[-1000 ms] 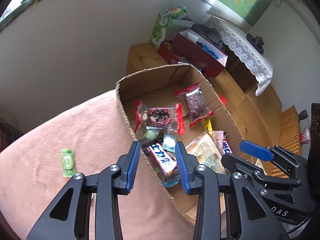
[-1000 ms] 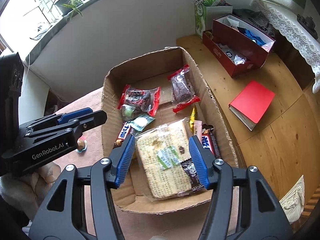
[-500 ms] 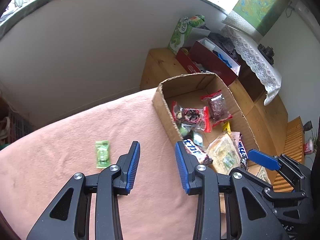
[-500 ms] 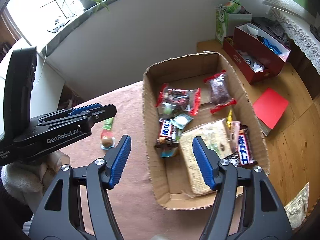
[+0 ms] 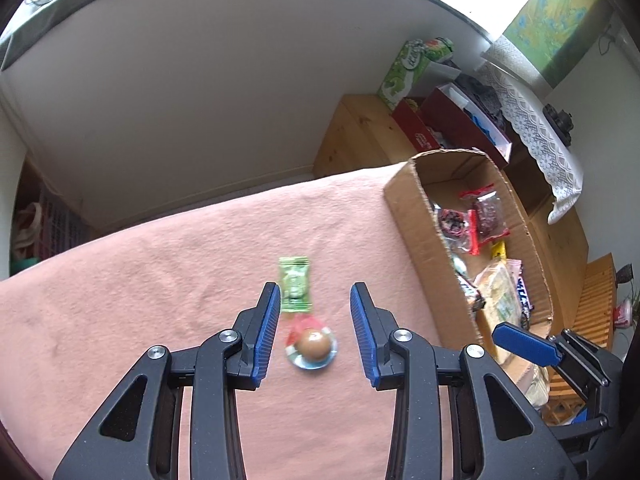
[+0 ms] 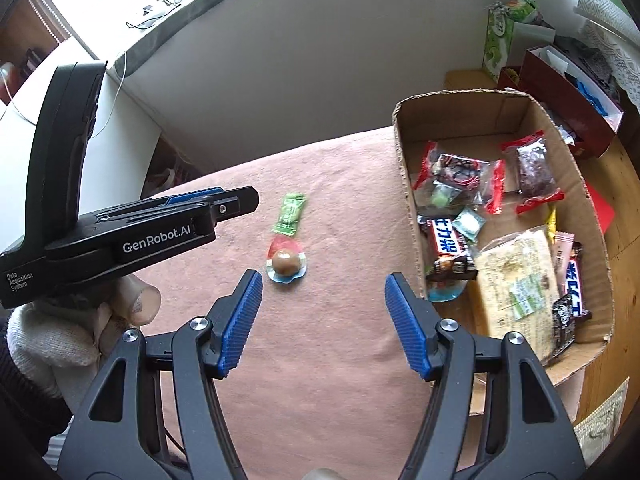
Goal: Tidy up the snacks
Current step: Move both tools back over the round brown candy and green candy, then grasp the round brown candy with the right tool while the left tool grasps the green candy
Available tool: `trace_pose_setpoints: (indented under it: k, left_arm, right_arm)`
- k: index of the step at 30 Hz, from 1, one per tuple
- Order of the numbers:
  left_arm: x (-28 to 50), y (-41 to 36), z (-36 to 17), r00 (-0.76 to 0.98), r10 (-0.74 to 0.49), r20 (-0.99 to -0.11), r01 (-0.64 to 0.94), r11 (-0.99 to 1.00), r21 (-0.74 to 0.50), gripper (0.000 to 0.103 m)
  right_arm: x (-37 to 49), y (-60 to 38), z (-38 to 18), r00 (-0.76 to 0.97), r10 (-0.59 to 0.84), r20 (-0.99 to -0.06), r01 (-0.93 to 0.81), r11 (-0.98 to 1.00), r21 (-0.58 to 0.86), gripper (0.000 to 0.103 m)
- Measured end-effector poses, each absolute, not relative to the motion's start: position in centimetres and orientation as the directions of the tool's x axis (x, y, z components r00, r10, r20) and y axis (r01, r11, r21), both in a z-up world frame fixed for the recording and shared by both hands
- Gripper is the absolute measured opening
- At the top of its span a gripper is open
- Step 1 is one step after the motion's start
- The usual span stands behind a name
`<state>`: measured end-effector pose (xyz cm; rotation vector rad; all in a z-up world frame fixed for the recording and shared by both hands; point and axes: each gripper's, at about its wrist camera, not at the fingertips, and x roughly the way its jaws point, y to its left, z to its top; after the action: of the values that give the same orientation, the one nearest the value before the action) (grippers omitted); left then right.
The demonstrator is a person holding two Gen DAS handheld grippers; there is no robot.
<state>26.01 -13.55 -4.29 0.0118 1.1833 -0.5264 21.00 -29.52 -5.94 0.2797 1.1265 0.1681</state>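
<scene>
We read "GenRobot.AI" and, smaller, "Data Acquisition System" in white on the black body of our left gripper (image 6: 240, 204). In the left wrist view its ribbed blue fingers (image 5: 267, 334) are spread wide with nothing between them, hovering over a round brown candy (image 5: 313, 345) in a clear wrapper with red and blue ends. Just beyond lies a flat green sachet (image 5: 295, 285), its long axis running from us toward the far edge of the pink blanket (image 5: 160, 280); its print is too blurred to read. Both sweets sit touching or nearly so, mid-blanket, left of the cardboard box (image 6: 404, 184).

Our right gripper (image 6: 324, 320) is likewise spread and empty, held above the fuzzy blanket near the box's left wall. Inside the rough-edged box we see a brown bar with white Chinese characters on blue (image 6: 446, 246), a crinkly clear pack of flat cakes (image 6: 518, 292) and two red-edged clear bags (image 6: 460, 180).
</scene>
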Motion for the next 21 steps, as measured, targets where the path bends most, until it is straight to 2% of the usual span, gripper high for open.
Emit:
trace_pose_setpoints:
  k: [9, 18, 21]
  left_arm:
    - [28.0, -10.1, -7.2, 0.202, -0.389, -0.899, 0.281, 0.902, -0.327, 0.035]
    - [29.3, -12.0, -8.7, 0.135, -0.422, -0.896, 0.320, 0.875, -0.364, 0.035]
    - [29.5, -12.6, -9.4, 0.128, -0.412, -0.902, 0.338, 0.873, -0.351, 0.035]
  right_arm:
    - [23.0, -26.1, -9.6, 0.346, 0.302, -0.888, -0.017, 0.949, 0.316, 0.067]
    - [25.0, -24.8, -12.6, 0.324, 0.326, -0.888, -0.011, 0.940, 0.341, 0.066]
    - [25.4, -25.1, -13.5, 0.319, 0.325, -0.890, 0.011, 0.938, 0.347, 0.052]
